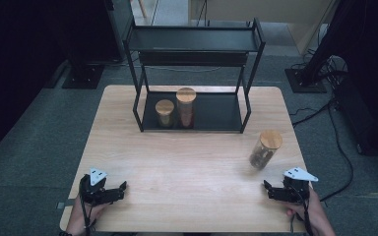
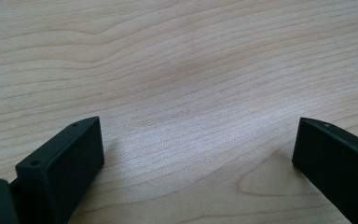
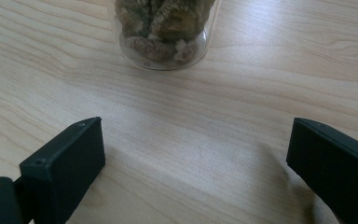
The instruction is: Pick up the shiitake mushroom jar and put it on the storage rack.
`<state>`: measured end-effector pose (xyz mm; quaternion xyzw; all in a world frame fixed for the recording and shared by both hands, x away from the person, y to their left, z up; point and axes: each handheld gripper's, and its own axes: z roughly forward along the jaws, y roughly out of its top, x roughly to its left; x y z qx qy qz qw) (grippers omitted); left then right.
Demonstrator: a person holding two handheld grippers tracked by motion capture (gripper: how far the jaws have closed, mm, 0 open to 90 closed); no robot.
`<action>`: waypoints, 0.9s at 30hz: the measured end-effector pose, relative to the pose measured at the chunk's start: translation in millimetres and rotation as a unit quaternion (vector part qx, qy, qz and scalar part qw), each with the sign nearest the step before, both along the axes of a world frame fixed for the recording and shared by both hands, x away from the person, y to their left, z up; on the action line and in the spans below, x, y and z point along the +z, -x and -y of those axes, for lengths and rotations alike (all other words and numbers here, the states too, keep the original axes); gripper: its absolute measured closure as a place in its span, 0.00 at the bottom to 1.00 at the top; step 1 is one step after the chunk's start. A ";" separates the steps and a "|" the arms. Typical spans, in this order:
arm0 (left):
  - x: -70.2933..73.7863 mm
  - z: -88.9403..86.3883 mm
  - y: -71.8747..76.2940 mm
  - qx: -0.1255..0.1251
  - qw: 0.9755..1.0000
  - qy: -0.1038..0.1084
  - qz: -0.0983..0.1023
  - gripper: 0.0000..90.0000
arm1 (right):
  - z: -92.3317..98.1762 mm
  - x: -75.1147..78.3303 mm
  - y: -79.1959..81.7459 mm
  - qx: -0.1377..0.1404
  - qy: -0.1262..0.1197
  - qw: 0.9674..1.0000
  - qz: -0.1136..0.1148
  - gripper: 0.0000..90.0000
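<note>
Both grippers rest released near the table [image 1: 187, 162] edge: left gripper [image 1: 123, 187] at 7 o'clock, right gripper [image 1: 266, 186] at 5. Just beyond the right one stands a jar [image 1: 265, 149]

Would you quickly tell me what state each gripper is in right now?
Left gripper: open, holding nothing.
Right gripper: open, holding nothing; the jar stands ahead, untouched.
</note>
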<state>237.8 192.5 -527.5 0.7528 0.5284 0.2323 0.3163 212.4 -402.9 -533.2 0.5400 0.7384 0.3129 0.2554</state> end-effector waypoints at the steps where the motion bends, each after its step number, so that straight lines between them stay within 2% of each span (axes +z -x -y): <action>1: 0.0 0.0 0.0 0.000 1.000 0.000 0.000 0.02 | -0.7 0.0 -0.8 0.001 0.000 1.000 0.000 0.04; 9: 0.0 0.0 0.0 0.000 1.000 0.000 0.000 0.02 | -9.8 4.6 -7.8 0.009 0.006 1.000 0.007 0.05; 27: 0.0 0.0 0.0 0.000 1.000 0.000 0.000 0.02 | -23.8 18.3 -23.7 0.012 -0.003 1.000 0.020 0.05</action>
